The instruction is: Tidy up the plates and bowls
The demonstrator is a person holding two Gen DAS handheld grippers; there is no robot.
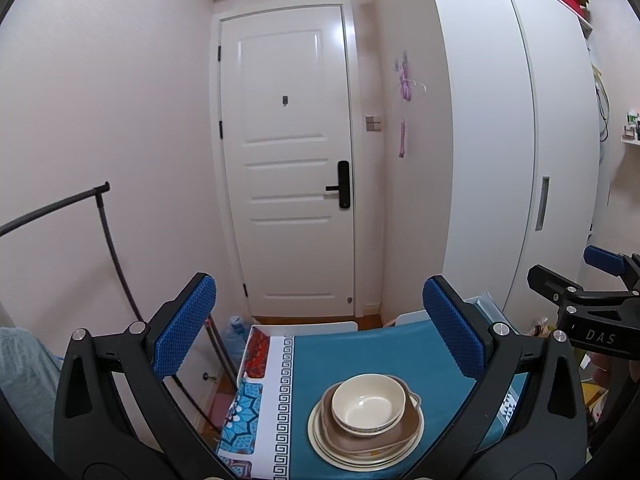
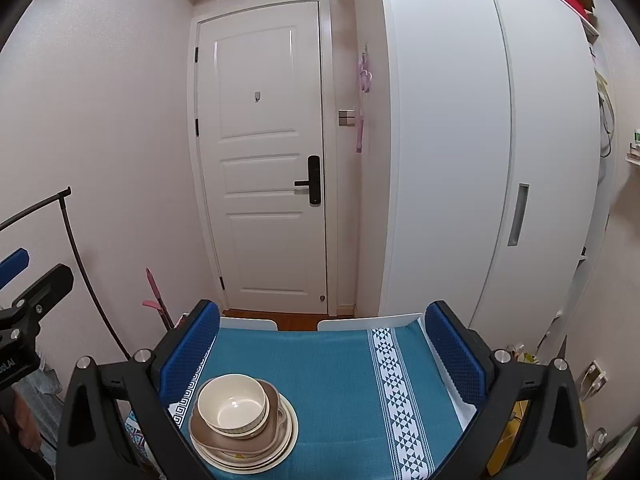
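I held my left tongs (image 1: 320,336) and right tongs (image 2: 322,350) released, jaws wide and empty, above the desk draped in a teal patterned cloth (image 2: 340,360). A cream ceramic bowl (image 1: 369,403) sat nested in a brown handled dish (image 1: 400,430) on stacked cream plates (image 1: 332,440) near the desk's front edge. The stacking looked finished, or else about to be taken apart. Nothing blocked the stack. A white door (image 1: 288,160) and a white wardrobe (image 1: 500,140) stood well beyond.

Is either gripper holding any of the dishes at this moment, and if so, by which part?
Nothing is held. Both the left gripper and right gripper are open above the table, apart from the stacked bowl and plates.
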